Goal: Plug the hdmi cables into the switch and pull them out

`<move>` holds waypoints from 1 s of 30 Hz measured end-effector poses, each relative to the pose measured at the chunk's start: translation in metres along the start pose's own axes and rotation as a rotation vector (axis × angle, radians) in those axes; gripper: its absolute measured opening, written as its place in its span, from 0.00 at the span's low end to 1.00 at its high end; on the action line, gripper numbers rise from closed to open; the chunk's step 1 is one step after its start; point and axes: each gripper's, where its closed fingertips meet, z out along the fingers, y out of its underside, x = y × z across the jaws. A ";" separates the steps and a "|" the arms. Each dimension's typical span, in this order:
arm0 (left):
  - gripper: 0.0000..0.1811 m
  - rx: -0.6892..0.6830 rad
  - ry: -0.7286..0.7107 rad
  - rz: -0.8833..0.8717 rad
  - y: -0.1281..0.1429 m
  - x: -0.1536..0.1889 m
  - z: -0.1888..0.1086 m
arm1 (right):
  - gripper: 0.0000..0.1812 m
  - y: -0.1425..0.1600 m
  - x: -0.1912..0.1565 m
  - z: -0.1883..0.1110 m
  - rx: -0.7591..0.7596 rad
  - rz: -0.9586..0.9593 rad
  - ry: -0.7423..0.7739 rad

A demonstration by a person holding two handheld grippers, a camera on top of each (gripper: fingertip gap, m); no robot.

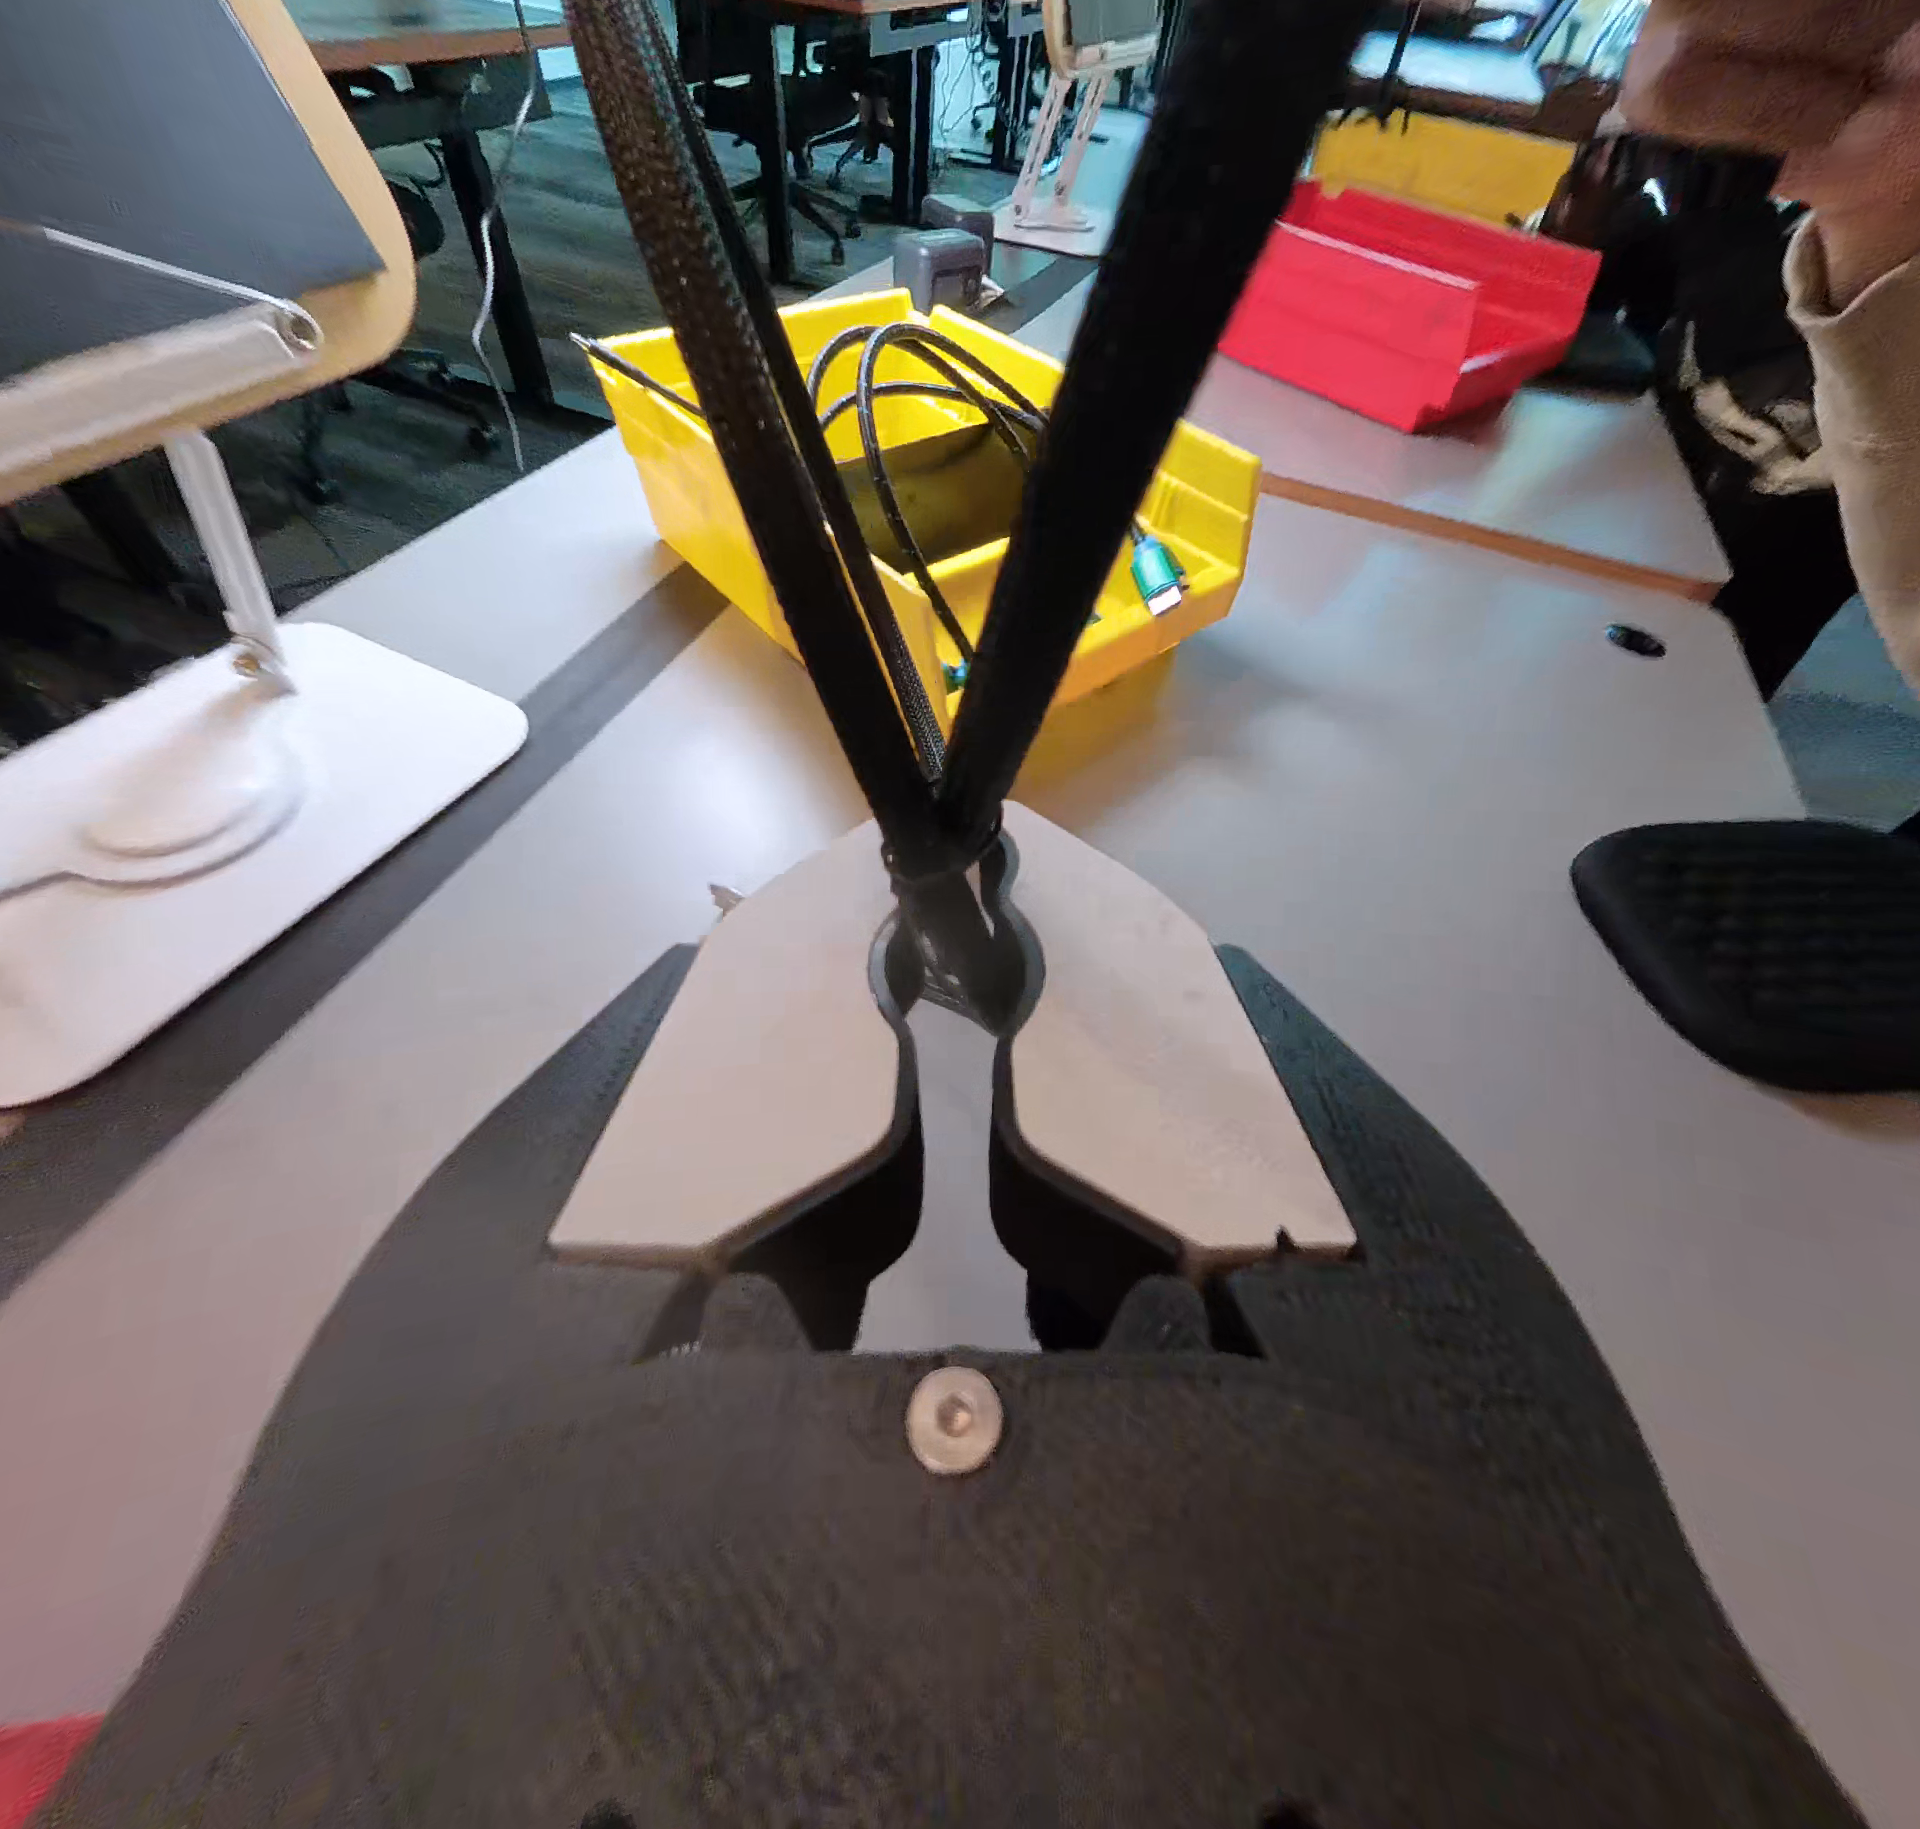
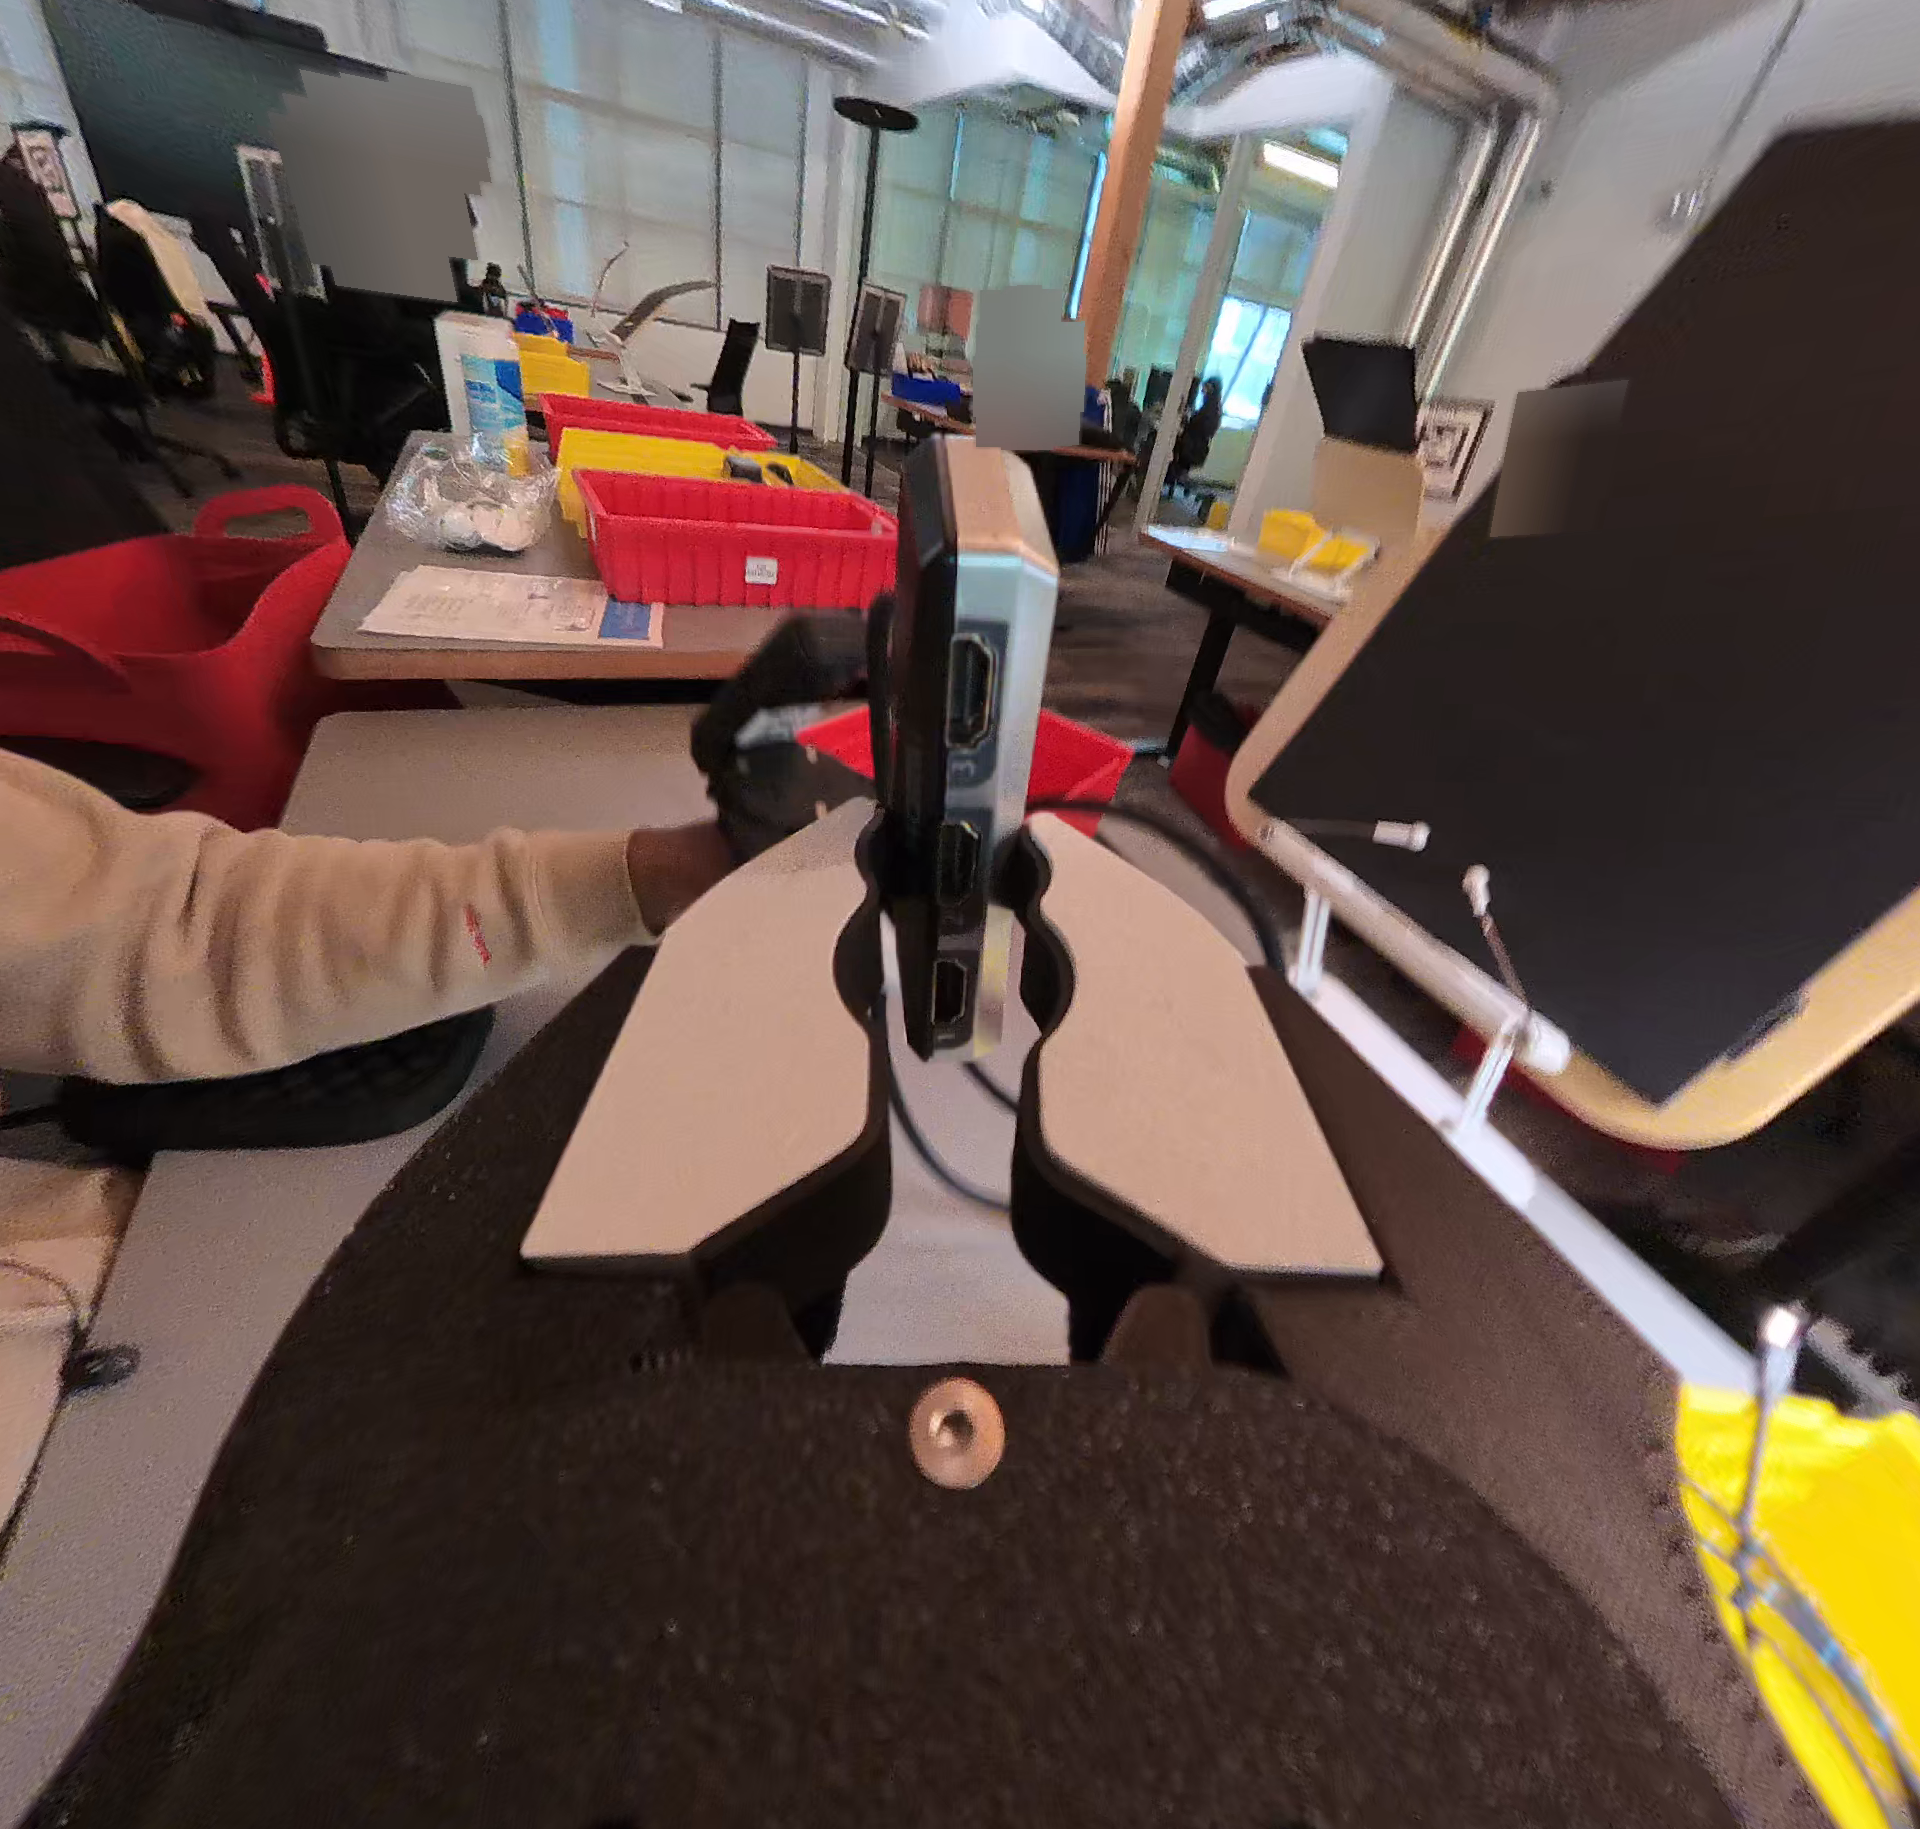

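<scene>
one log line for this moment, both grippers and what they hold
left hand-held gripper: shut on braided black cable | right hand-held gripper: shut on switch, upright | visible ports empty | yellow bin: more cables

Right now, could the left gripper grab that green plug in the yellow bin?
Probably not yet. The left gripper is already shut on the black braided cable, so it has no free grip. The green plug itself lies uncovered at the yellow bin's front edge.
</scene>
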 end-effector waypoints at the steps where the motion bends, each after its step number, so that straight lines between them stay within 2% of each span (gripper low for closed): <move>1: 0.04 -0.011 -0.010 0.031 -0.002 0.000 -0.005 | 0.12 0.015 0.004 -0.005 -0.014 0.048 0.002; 6: 0.04 -0.028 -0.031 0.112 -0.018 0.004 -0.027 | 0.16 0.104 0.031 -0.022 -0.089 0.284 0.087; 9: 0.04 -0.054 -0.045 0.180 -0.027 0.012 -0.041 | 0.18 0.160 0.030 -0.020 -0.143 0.400 0.116; 12: 0.04 -0.064 -0.046 0.234 -0.038 0.025 -0.053 | 0.21 0.196 0.020 -0.014 -0.201 0.461 0.130; 15: 0.04 -0.063 -0.025 0.250 -0.047 0.039 -0.060 | 0.27 0.216 0.019 -0.011 -0.307 0.425 0.191; 18: 0.04 -0.059 0.016 0.256 -0.053 0.053 -0.062 | 0.31 0.218 0.023 -0.007 -0.442 0.245 0.291; 21: 0.04 -0.043 0.068 0.270 -0.057 0.067 -0.063 | 0.34 0.194 0.020 0.006 -0.428 0.092 0.319; 24: 0.04 -0.044 0.113 0.287 -0.056 0.077 -0.061 | 0.34 0.171 0.007 0.025 -0.372 -0.024 0.247; 27: 0.04 -0.034 0.162 0.296 -0.056 0.087 -0.060 | 0.35 0.163 -0.010 0.043 -0.362 -0.075 0.146; 30: 0.04 -0.026 0.188 0.313 -0.057 0.092 -0.064 | 0.32 0.156 -0.030 0.056 -0.351 -0.115 0.013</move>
